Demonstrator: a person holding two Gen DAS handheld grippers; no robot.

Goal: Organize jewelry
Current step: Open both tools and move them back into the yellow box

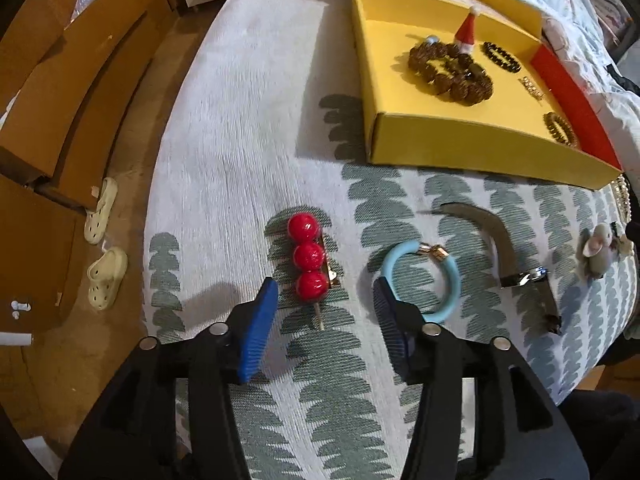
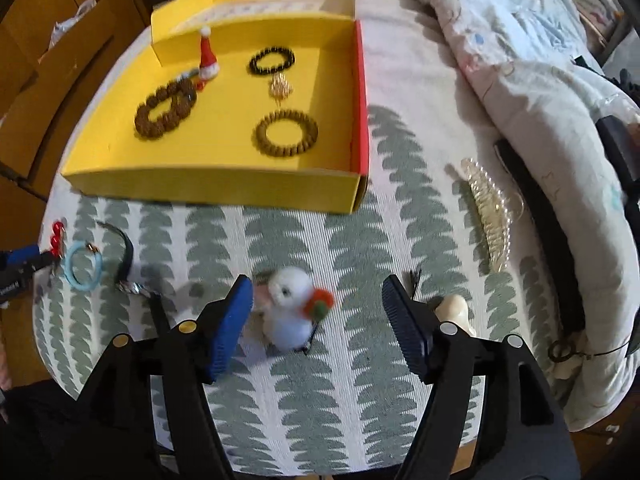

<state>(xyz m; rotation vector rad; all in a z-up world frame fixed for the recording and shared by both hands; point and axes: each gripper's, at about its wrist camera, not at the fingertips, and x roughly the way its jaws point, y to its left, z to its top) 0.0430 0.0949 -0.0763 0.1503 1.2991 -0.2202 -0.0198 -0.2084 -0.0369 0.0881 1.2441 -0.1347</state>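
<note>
Cloth [image 2: 360, 380] with grey-green leaf shapes covered the surface under both of my tools, and a rumpled quilt [image 2: 520, 80] lay along its right side. Farther back sat the yellow box [image 2: 216, 190], open, with a red right wall. Inside it I saw a big brown bead bracelet [image 2: 164, 112] at the left, a thin brown bead ring [image 2: 286, 133] at the right, a black bead bracelet [image 2: 272, 61] behind that, a small gold piece [image 2: 281, 87] between those two, and a little Santa hat [image 2: 208, 56] standing upright near the back wall.

My left tool [image 1: 324, 320] stood with its blue pads apart and nothing gripped. The stick of three red balls [image 1: 307, 258] lay on the cloth just ahead of the gap between the pads. A light blue ring [image 1: 420, 276] lay just beside it, partly behind the right pad. A dark strap [image 1: 508, 248] with a metal buckle lay farther right.

My right tool [image 2: 318, 320] was also wide, holding nothing. A white fluffy bunny clip [image 2: 290, 308] with an orange and green tuft lay between its pads, close to the left pad; I could not tell whether they touched. A cream piece [image 2: 452, 308] showed behind the right pad, and a pearl comb [image 2: 490, 216] lay near the quilt.
</note>
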